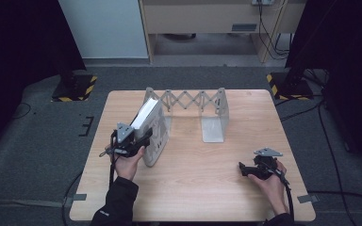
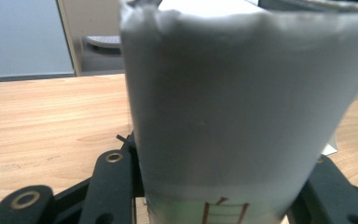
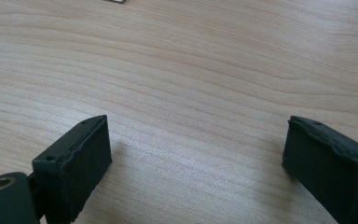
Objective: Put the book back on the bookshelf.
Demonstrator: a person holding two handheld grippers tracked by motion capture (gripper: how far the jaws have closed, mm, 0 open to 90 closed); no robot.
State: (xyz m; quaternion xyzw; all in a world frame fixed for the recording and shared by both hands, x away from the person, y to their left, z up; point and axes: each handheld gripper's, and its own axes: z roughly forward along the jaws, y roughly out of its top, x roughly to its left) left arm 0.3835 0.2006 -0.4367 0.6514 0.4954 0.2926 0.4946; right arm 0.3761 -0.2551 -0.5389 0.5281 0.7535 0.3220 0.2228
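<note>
Thick white softcover book (image 1: 150, 123) — upright, tilted, at left end of grey metal expanding book rack (image 1: 215, 113), far-centre of light wooden table (image 1: 207, 174). Left tongs (image 1: 139, 140) clamped on book spine, jaws either side. Right tongs (image 1: 246, 169) wide, empty, resting near right. Step, judged: seating book in rack. Next — stand it square against left plate, then release.

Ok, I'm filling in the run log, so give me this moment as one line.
left claw: shut on book, tilted against expanding rack | right claw: open, empty, low over table
</note>
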